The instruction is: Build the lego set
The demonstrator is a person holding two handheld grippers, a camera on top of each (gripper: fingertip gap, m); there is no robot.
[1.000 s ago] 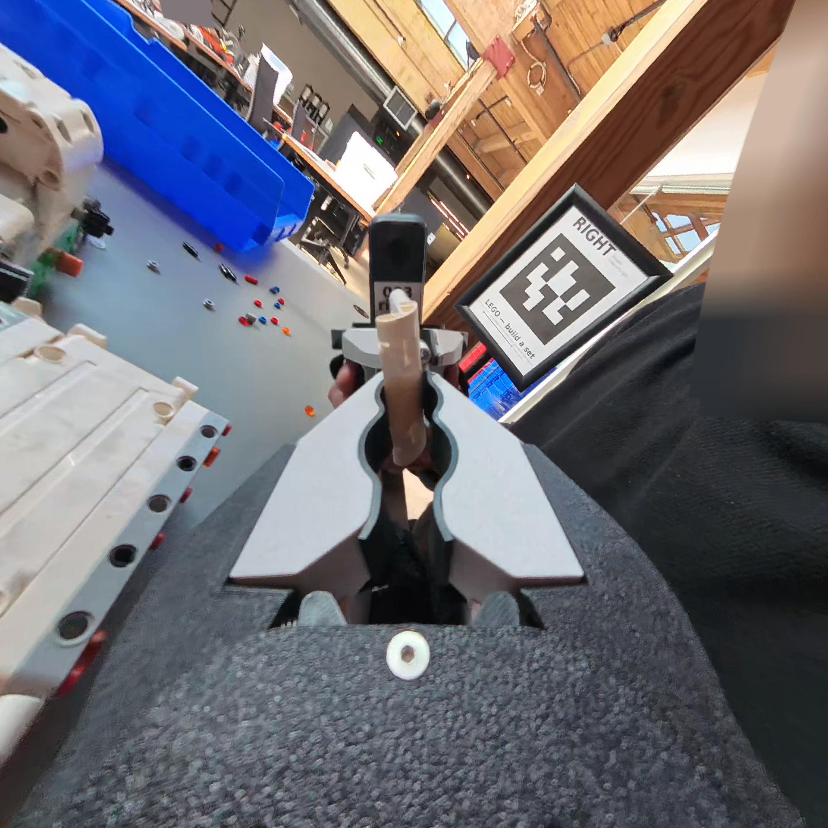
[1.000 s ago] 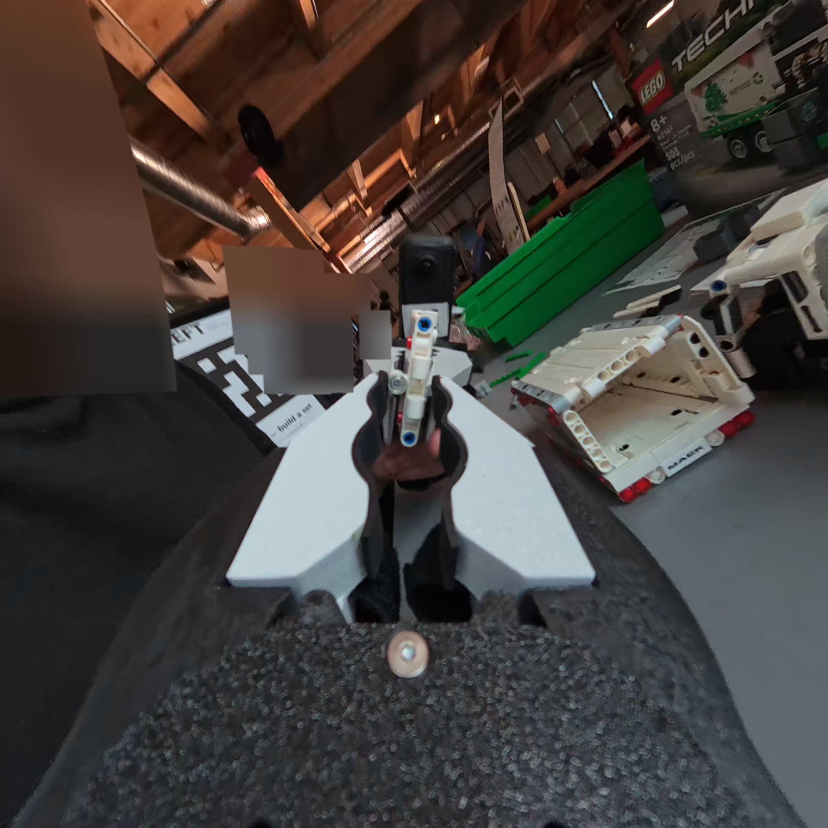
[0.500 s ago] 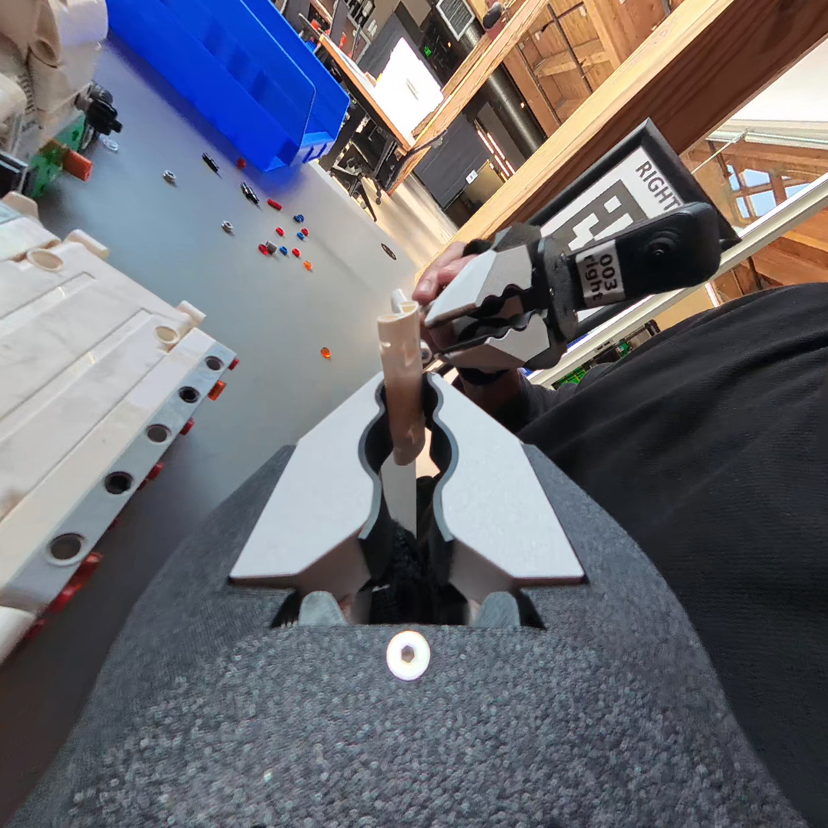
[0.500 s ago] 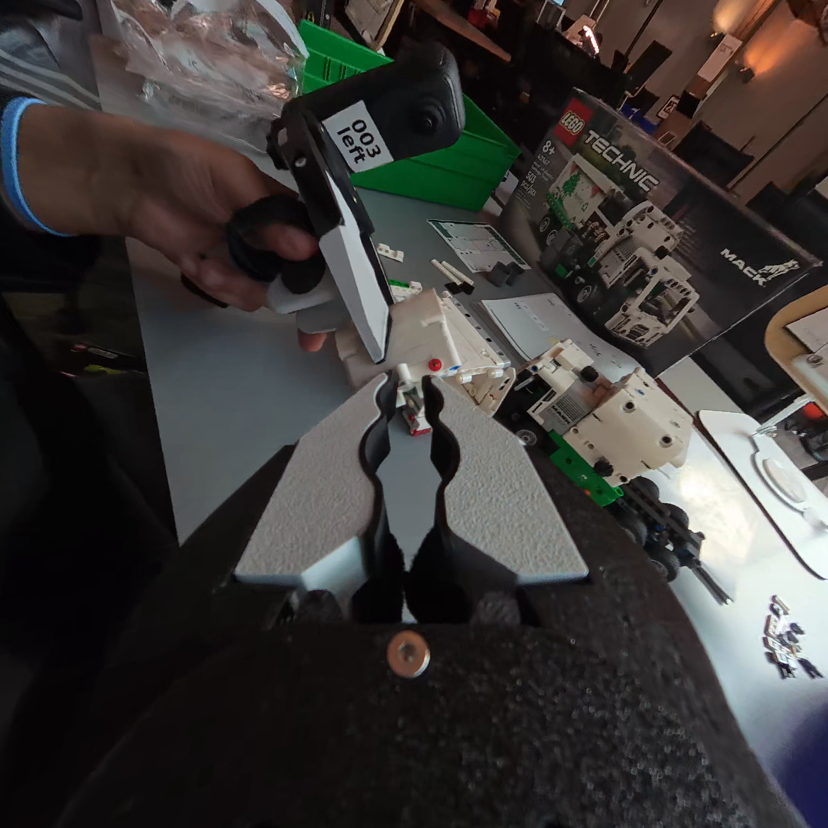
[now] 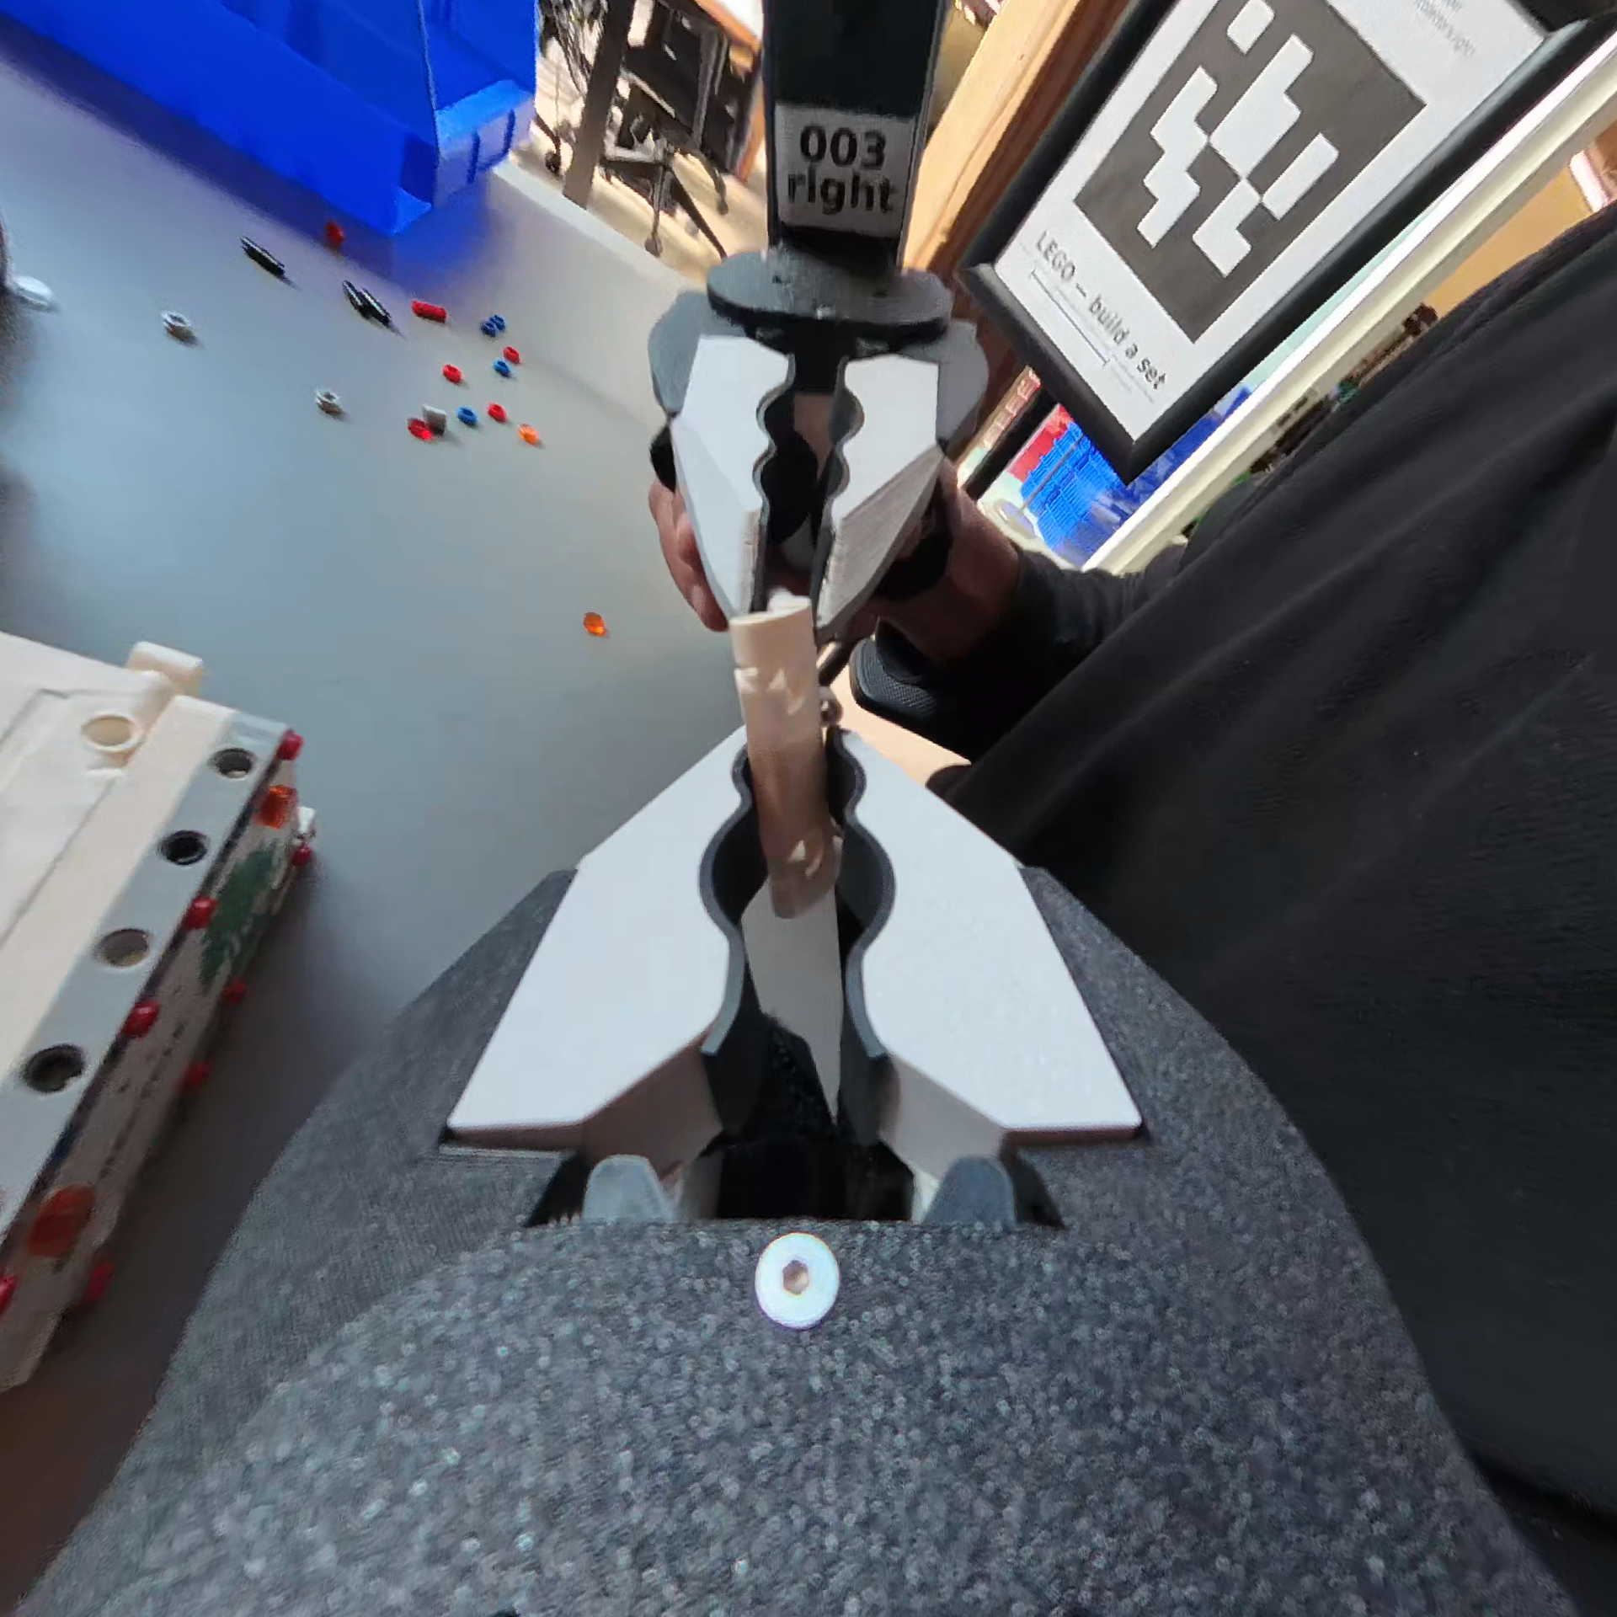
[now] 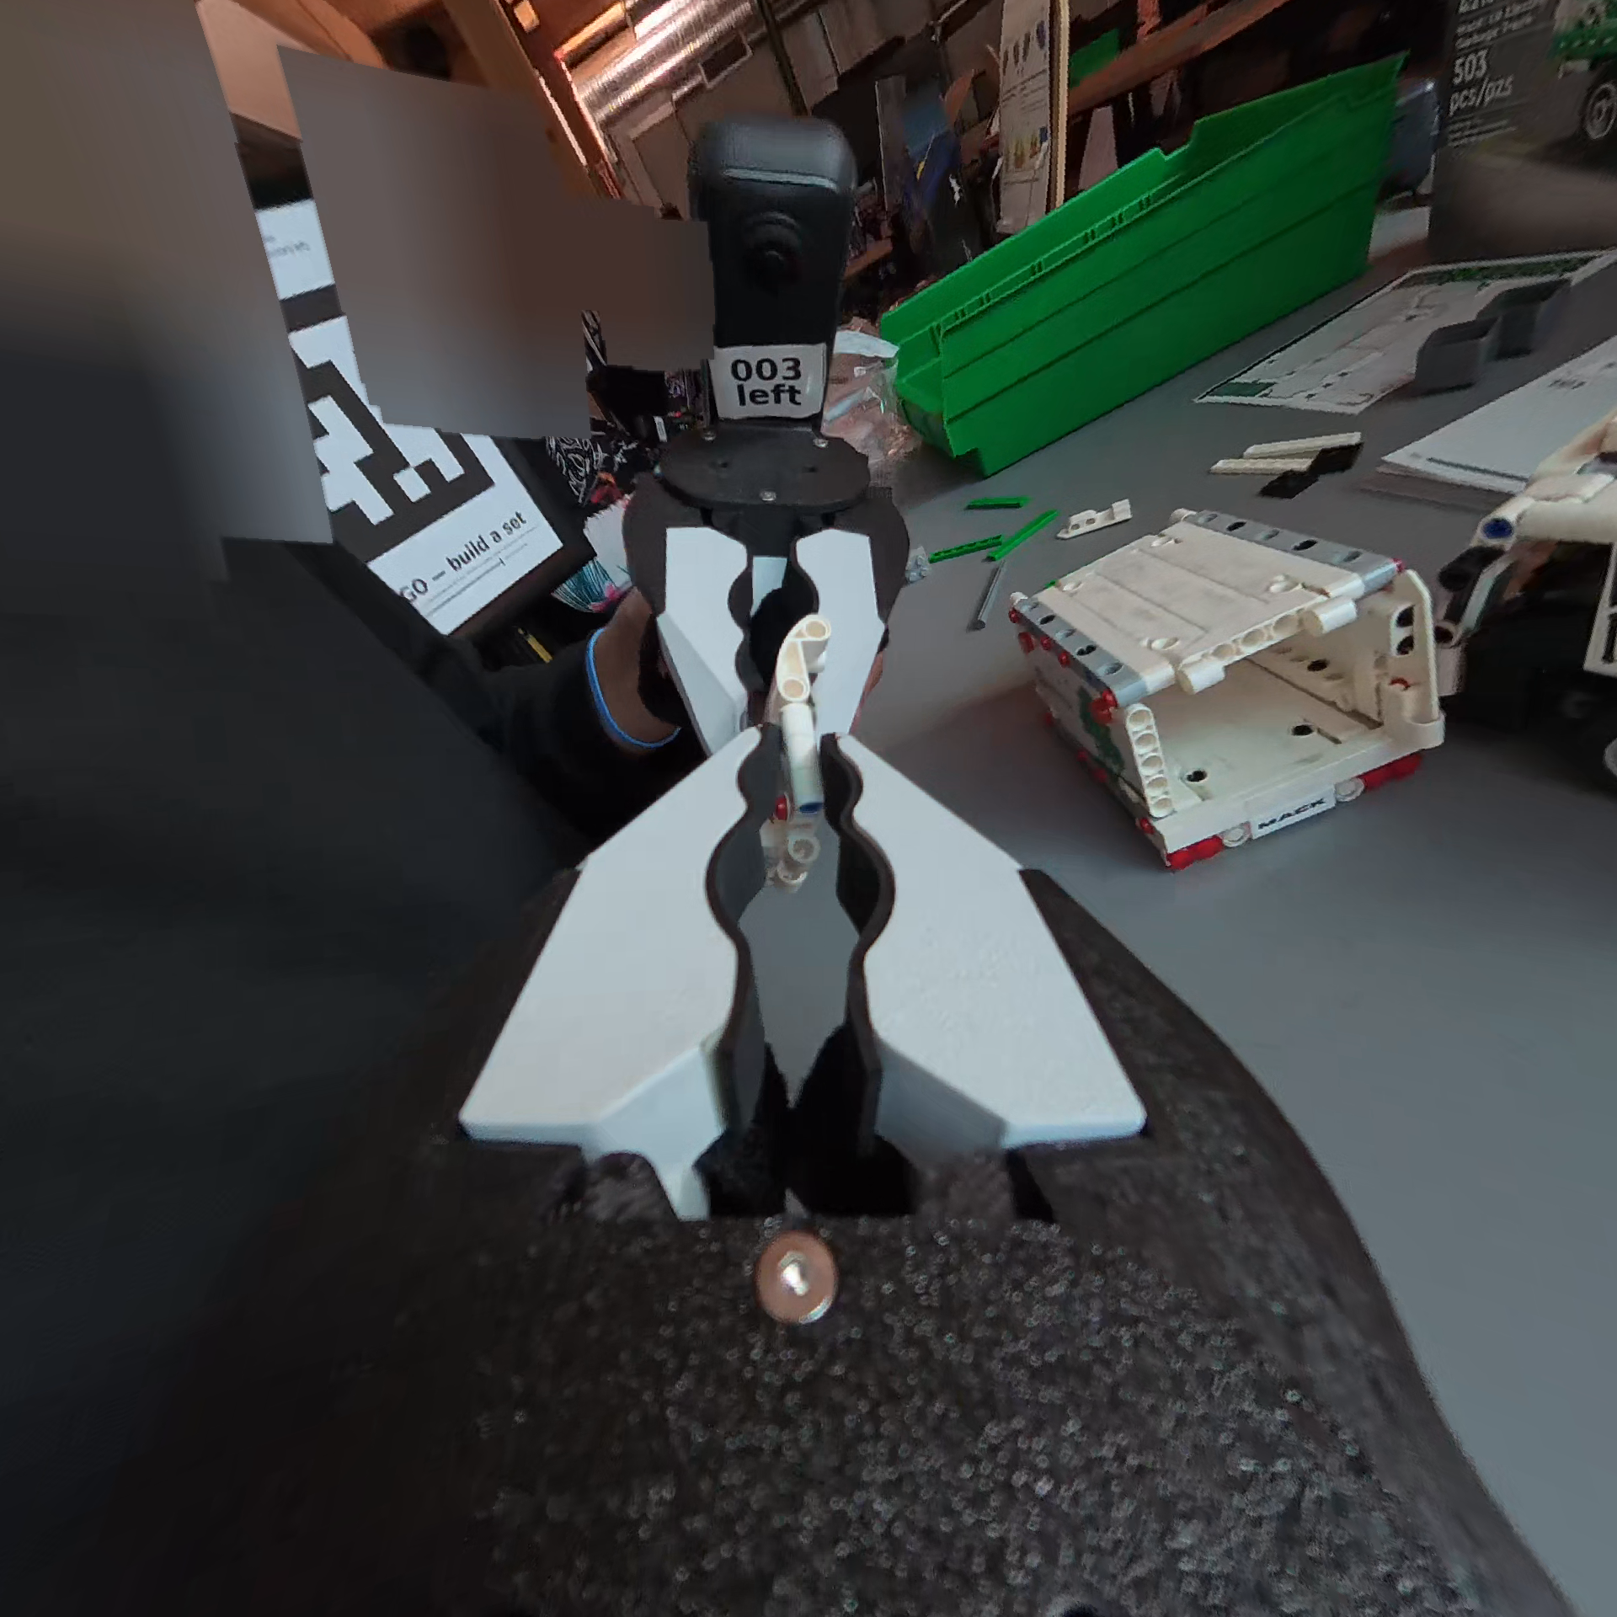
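Held up in the air between the two grippers: a slim cream-white plastic beam assembly [image 6: 794, 770] with a blue pin and a red pin at its side, well above the grey table [image 6: 1225, 962]. Pinched near the tips of the right gripper [image 6: 798, 744], jaws closed to a narrow slot on it. Seen from the other side as a tan-lit beam [image 5: 783, 761], clamped likewise in the left gripper [image 5: 787, 770], jaws nearly together around its lower half. Tip to tip, both tools facing one another along one line.

Probably a hand-over or a press-fit of two short pieces; the actual seam too small and too shadowed to tell. For a clean step: keep both tools on one axis, push straight along the beam, no twist. Loosen only one grip, and only once the other feels firm. Hold low over the table in case of a slip.

Off to the side: the white boxy truck-body section with a grey holed rail and red studs [image 6: 1225, 700], resting on the table, likely the destination. Farther back, a green plastic bin [image 6: 1137, 289]; on the left-wrist side, a blue bin [image 5: 289, 105] and scattered small red and blue pins [image 5: 464, 394].
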